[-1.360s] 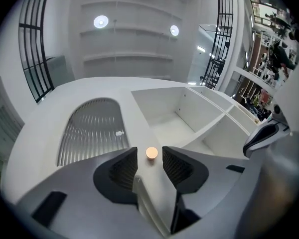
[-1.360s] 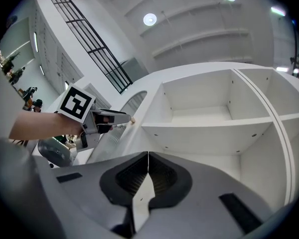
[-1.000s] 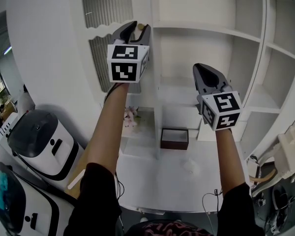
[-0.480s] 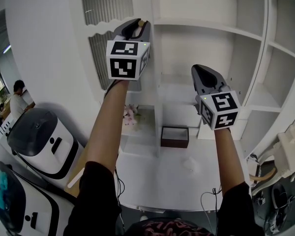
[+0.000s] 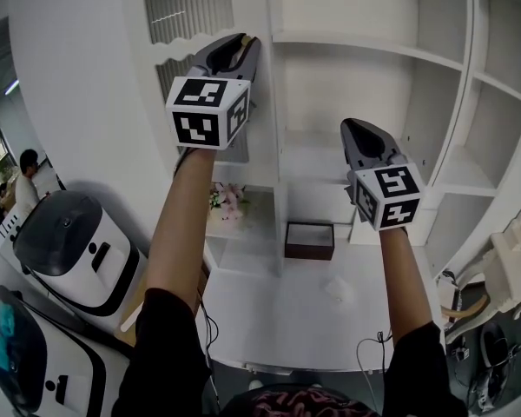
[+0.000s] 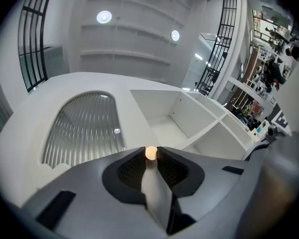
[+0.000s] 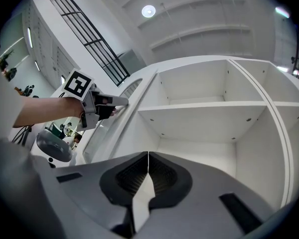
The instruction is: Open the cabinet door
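Note:
The white cabinet door [image 5: 178, 11] has a ribbed glass pane [image 6: 82, 128] and a small round wooden knob [image 6: 151, 153] at its right edge. My left gripper [image 5: 237, 43] is up at that edge; its jaws have just been closing and now pinch the knob between the pads. In the right gripper view the left gripper [image 7: 115, 101] shows against the door's edge. My right gripper [image 5: 359, 134] hangs in front of the open shelves, apart from the door, with its jaws together [image 7: 148, 156] and nothing in them.
Open white shelf compartments [image 5: 365, 50] fill the right side. On the counter below stand a dark brown box [image 5: 309, 240] and pink flowers [image 5: 227, 200]. White round machines [image 5: 69, 250] stand at lower left. A person [image 5: 26, 185] stands far left.
The left gripper's jaws closed around the knob, and the gripper shifted left with it. The door edge swung a little leftwards, showing more of the flowers. The right gripper stayed put.

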